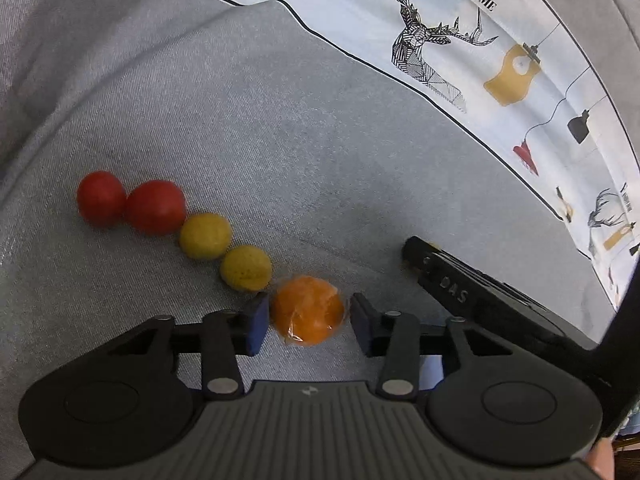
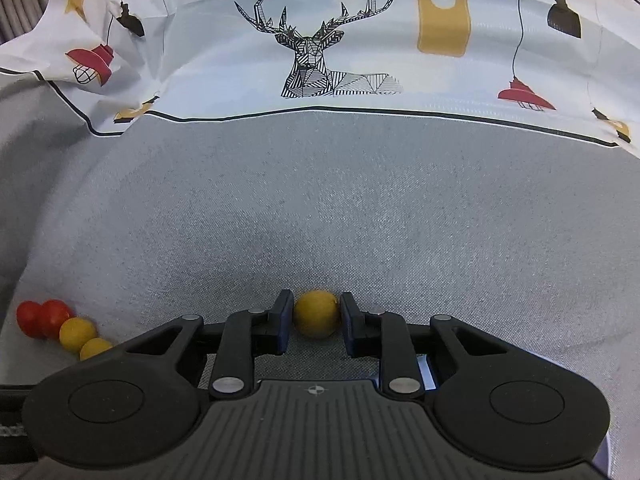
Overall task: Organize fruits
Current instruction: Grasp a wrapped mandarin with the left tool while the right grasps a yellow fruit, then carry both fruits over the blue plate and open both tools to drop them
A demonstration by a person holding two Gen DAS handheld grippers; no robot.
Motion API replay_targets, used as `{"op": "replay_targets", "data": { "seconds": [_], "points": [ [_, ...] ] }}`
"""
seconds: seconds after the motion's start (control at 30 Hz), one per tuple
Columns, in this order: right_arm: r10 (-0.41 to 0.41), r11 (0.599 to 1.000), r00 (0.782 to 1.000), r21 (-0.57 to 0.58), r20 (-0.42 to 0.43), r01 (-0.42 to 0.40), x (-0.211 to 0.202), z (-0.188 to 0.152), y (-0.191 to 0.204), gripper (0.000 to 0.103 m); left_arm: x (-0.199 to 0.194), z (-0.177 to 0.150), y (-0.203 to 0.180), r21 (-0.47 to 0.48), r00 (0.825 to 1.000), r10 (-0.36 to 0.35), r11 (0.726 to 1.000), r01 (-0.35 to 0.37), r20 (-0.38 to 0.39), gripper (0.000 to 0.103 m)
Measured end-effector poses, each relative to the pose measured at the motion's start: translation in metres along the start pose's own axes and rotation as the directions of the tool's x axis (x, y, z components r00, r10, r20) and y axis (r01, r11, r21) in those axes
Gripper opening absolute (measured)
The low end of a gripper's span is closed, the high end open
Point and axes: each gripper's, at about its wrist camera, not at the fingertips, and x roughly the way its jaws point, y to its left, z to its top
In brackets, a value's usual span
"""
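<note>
Left wrist view showed the left gripper (image 1: 307,322) pointed down at a grey fabric surface (image 1: 248,128), with a plastic-wrapped orange fruit (image 1: 307,310) lying between its blue pads (image 1: 256,326). A narrow strip of fabric was visible on each side of the orange fruit, so the jaws stood spread around it and were not pressing it. The orange fruit formed the near end of a diagonal row: next to it lay a yellow fruit (image 1: 245,268), then a second yellow fruit (image 1: 205,236), then a red fruit (image 1: 155,207) touching another red fruit (image 1: 101,199) at the far left end. The black body of the right gripper (image 1: 452,280) entered that view from the right, apart from the row. A printed cloth (image 1: 460,40) with a stag and lamp pattern lay along the far edge of the grey surface. Right wrist view showed the right gripper (image 2: 317,316) with a single yellow ball-shaped fruit (image 2: 317,314) between its pads (image 2: 285,320). The pads stood very close against its sides; whether they pressed it or merely bracketed it could not be told. That fruit rested on the grey fabric, well apart from the row, which appeared at the lower left of this view.
</note>
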Motion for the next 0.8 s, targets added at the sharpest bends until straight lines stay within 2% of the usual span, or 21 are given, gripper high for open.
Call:
{"op": "replay_targets", "data": {
  "seconds": [0.2, 0.47, 0.8],
  "points": [
    [0.028, 1.000, 0.998, 0.012, 0.054, -0.029, -0.018, 0.003, -0.004, 0.025, -0.003, 0.001, -0.007, 0.044, 0.999, 0.024, 0.999, -0.025, 0.025, 0.043],
    [0.069, 0.996, 0.987, 0.038, 0.148, -0.076, -0.058, -0.003, -0.011, 0.026, -0.017, -0.007, -0.004, 0.095, 0.997, 0.018, 0.995, -0.026, 0.082, 0.043],
    [0.088, 0.992, 0.958, 0.061, 0.274, -0.108, -0.144, -0.039, -0.023, 0.026, -0.045, -0.016, -0.007, 0.168, 0.992, -0.027, 0.986, 0.006, 0.126, 0.043]
  ]
}}
